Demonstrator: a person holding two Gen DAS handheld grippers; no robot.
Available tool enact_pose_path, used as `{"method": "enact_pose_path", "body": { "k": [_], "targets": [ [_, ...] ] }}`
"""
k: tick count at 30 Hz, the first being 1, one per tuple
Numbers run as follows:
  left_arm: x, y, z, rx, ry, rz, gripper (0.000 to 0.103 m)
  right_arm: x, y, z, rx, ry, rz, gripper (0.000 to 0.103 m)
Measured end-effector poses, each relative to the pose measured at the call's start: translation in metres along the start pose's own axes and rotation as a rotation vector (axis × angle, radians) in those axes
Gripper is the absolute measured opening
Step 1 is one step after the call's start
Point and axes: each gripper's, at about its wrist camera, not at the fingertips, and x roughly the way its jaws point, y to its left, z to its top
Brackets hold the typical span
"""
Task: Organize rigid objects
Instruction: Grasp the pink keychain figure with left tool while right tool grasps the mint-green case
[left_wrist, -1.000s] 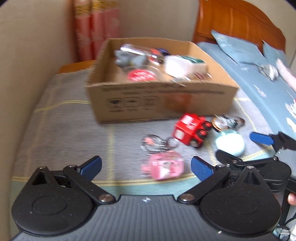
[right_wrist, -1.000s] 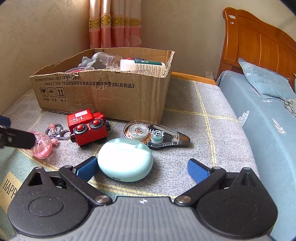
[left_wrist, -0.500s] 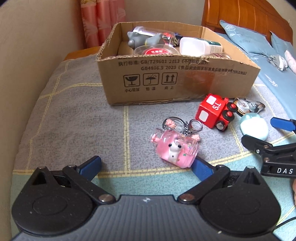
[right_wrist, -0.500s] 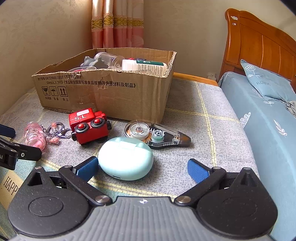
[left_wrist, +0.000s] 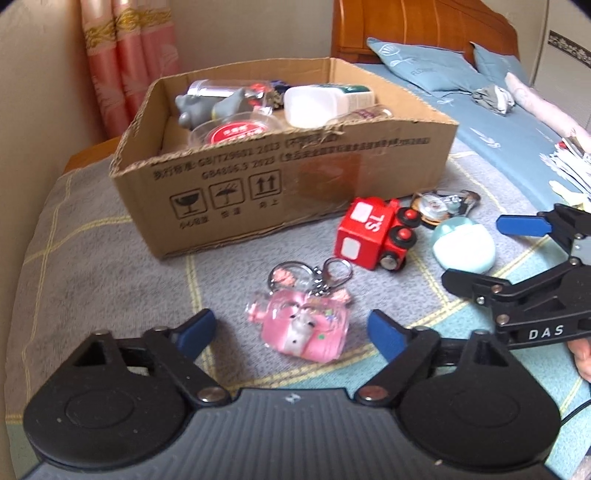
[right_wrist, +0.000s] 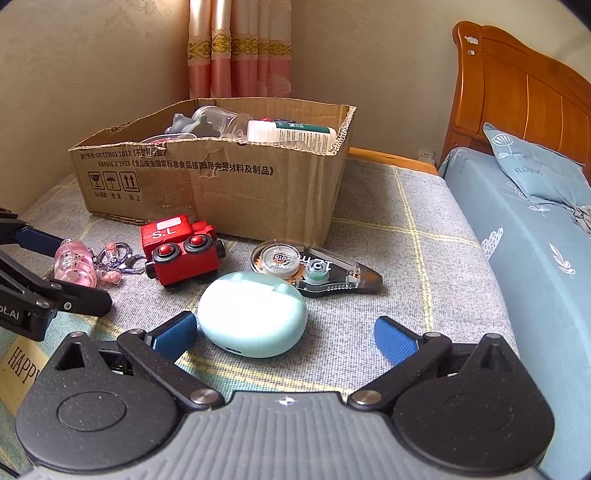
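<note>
A cardboard box (left_wrist: 317, 192) (right_wrist: 236, 184) holds a white bottle (left_wrist: 325, 101), a grey toy, a clear jar and a red lid. On the grey blanket in front lie a pink keychain charm (left_wrist: 306, 325) (right_wrist: 74, 262), a red toy train (left_wrist: 373, 232) (right_wrist: 181, 251), a mint oval case (right_wrist: 253, 314) (left_wrist: 463, 247) and a correction tape dispenser (right_wrist: 314, 269) (left_wrist: 439, 203). My left gripper (left_wrist: 291, 330) is open with the pink charm between its fingers. My right gripper (right_wrist: 284, 334) is open with the mint case between its fingers, close to the left finger.
The blanket (right_wrist: 406, 229) covers a low surface beside a bed with a blue sheet (right_wrist: 535, 258), pillows and a wooden headboard (right_wrist: 517, 92). A wall and pink curtain (right_wrist: 240, 48) stand behind the box. Loose cloth and papers lie on the bed (left_wrist: 569, 155).
My left gripper has moved forward toward the pink charm, which now sits between its fingers. My right gripper has edged slightly closer to the mint case. Both stay open.
</note>
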Motion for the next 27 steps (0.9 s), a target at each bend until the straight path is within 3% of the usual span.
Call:
{"method": "enact_pose_path", "body": {
  "k": [5, 11, 15, 19, 23, 27],
  "targets": [
    [-0.003, -0.006, 0.0, 0.022, -0.019, -0.013, 0.065, 0.0, 0.004, 0.002, -0.019, 0.011, 0.024, 0.103],
    [-0.002, -0.004, 0.001, 0.015, -0.019, -0.016, 0.06, 0.001, 0.017, 0.004, -0.053, 0.021, 0.064, 0.102],
    [-0.003, -0.004, 0.001, 0.017, -0.018, -0.017, 0.06, -0.002, 0.021, 0.007, -0.065, 0.011, 0.078, 0.086],
    [-0.003, -0.004, 0.001, 0.02, -0.016, -0.017, 0.06, -0.001, 0.021, 0.009, -0.055, 0.012, 0.066, 0.08],
    [-0.003, -0.004, 0.001, 0.019, -0.017, -0.018, 0.058, -0.002, 0.019, 0.012, -0.041, 0.014, 0.049, 0.066],
    [-0.004, -0.002, 0.001, 0.016, -0.016, -0.019, 0.054, -0.002, 0.019, 0.013, -0.039, 0.022, 0.047, 0.066]
  ]
}}
